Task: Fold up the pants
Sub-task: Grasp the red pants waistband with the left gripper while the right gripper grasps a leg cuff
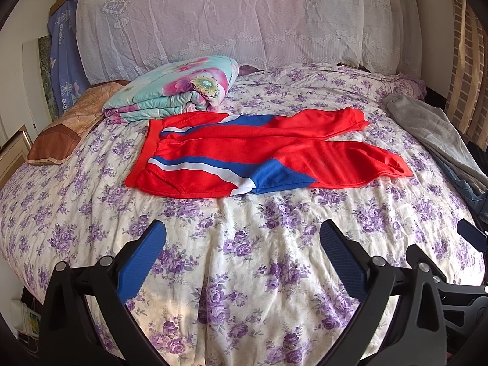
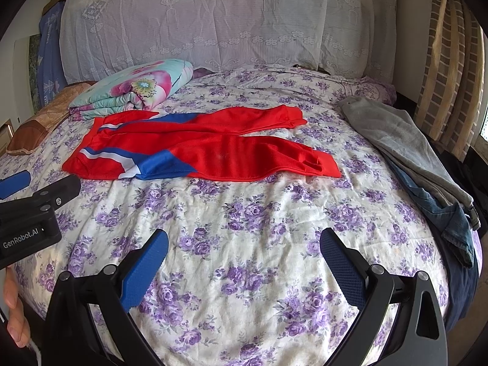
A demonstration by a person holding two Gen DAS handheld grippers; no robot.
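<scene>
Pants: we see the red pants (image 1: pixel 259 155) with blue and white side stripes lying flat in the middle of the bed, waistband toward the left, both legs stretched to the right and slightly apart at the cuffs; unfolded. In the right wrist view they (image 2: pixel 195 149) lie the same way.
Left gripper: our left gripper (image 1: pixel 242 244) hovers over bare sheet on the near side of the pants, its blue-padded fingers (image 1: pixel 143 259) spread wide, holding nothing, apart from the fabric.
Right gripper: our right gripper (image 2: pixel 244 250) hangs just beside the left one, fingers (image 2: pixel 344 265) likewise splayed and empty, over the sheet near the pants' lower edge.
Left gripper seen from the right: its black body and one blue fingertip (image 2: pixel 15 183) show at the left edge; a person's hand (image 2: pixel 15 314) shows below it.
Bed sheet: cream with purple roses (image 1: pixel 244 274), wrinkled, under everything.
Folded quilt: a teal and pink floral quilt (image 1: pixel 177 88) sits just behind the waistband, touching or nearly touching it.
Pillow: a brown patterned pillow (image 1: pixel 67 128) lies left of the quilt.
Other clothes: a grey garment (image 2: pixel 396 140) on top of blue jeans (image 2: pixel 448 216) lies along the bed's right edge, well apart from the pants.
Headboard: covered by a white lace cloth (image 1: pixel 244 18).
</scene>
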